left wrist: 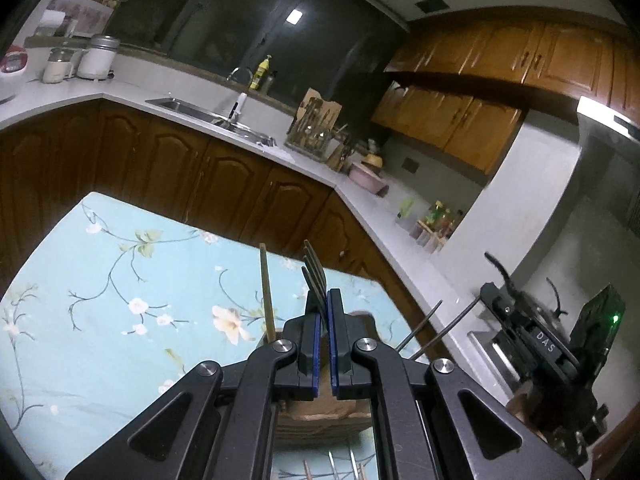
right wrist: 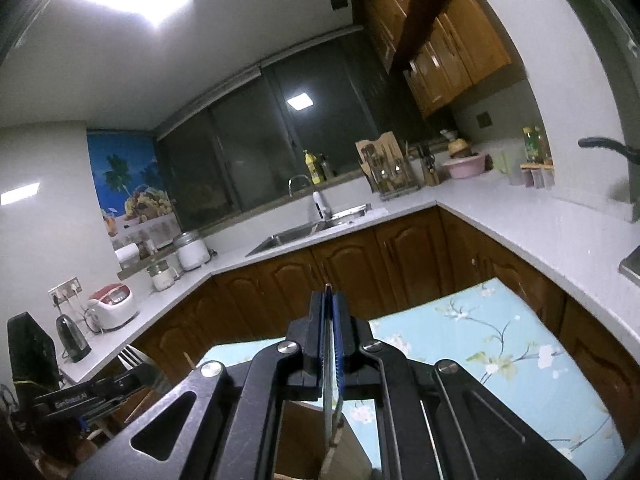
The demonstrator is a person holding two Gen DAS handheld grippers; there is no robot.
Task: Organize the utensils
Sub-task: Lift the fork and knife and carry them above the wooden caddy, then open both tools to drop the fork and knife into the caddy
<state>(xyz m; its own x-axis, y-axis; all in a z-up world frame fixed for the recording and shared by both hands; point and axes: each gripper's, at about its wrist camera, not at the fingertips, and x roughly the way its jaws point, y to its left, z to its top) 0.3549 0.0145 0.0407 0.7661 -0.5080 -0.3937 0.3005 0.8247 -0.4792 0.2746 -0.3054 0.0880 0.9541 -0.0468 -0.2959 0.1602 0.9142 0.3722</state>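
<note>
My left gripper (left wrist: 325, 294) is shut on a metal fork (left wrist: 314, 270), tines up, above a wooden utensil holder (left wrist: 320, 420) on the floral blue tablecloth (left wrist: 120, 300). A wooden chopstick (left wrist: 267, 296) stands in the holder. My right gripper (right wrist: 330, 294) is shut on a thin flat metal utensil (right wrist: 329, 392) that hangs down over the holder (right wrist: 340, 452). The right gripper shows in the left wrist view (left wrist: 548, 344), with two thin metal rods (left wrist: 420, 326) beside it. The left gripper and fork (right wrist: 130, 356) show at the lower left of the right wrist view.
An L-shaped white counter (left wrist: 360, 196) with brown cabinets surrounds the table. On it are a sink (right wrist: 304, 236), a utensil rack (right wrist: 388, 172), a pink bowl (right wrist: 466, 168), jars (right wrist: 192, 250), a rice cooker (right wrist: 112, 306) and a kettle (right wrist: 72, 338).
</note>
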